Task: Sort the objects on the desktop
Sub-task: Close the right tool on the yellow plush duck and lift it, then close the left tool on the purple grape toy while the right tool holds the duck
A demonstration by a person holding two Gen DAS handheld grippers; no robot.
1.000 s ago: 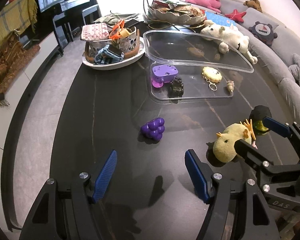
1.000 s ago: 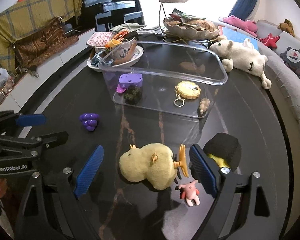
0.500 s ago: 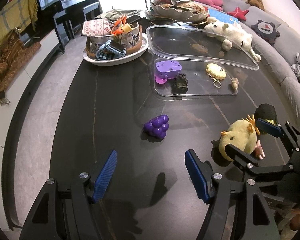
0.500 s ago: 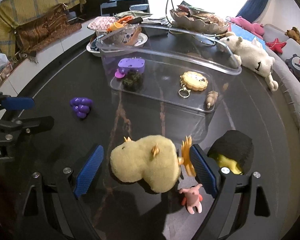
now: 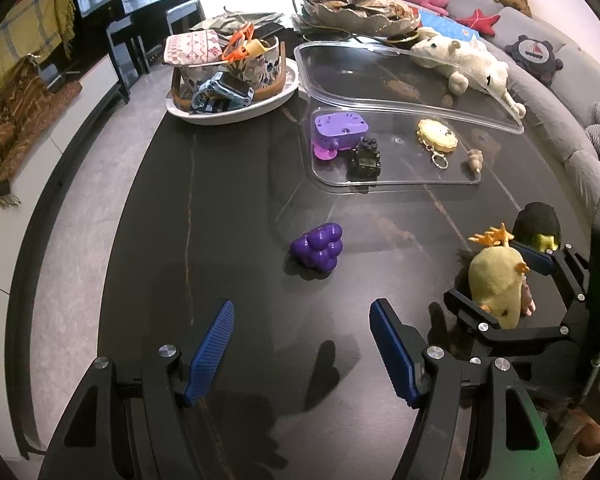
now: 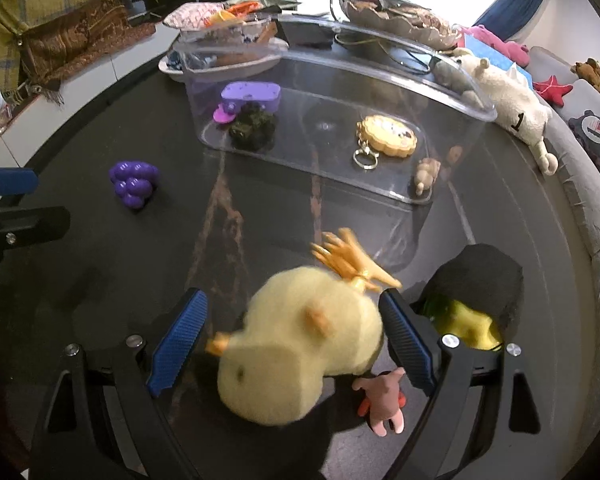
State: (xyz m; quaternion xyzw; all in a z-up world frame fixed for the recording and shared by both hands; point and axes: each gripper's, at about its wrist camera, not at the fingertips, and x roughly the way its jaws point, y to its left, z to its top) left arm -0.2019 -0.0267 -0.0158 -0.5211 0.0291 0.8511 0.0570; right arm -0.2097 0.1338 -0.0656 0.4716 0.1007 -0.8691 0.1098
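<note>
A yellow plush duck lies on the dark table between the open jaws of my right gripper; it also shows in the left wrist view. The right pad is close to its side; contact is unclear. A purple grape toy sits ahead of my open, empty left gripper, also in the right wrist view. A clear plastic bin holds a purple toy, a dark block toy, a yellow keychain and a small figure.
A small pink figure and a black-and-green plush lie beside the duck. A plate with a cluttered basket stands far left. A white plush animal and a leaf-shaped bowl lie behind the bin. A grey sofa curves along the right.
My right gripper has moved forward and down around the yellow duck, which now sits deeper between its jaws. The left gripper has shifted only slightly.
</note>
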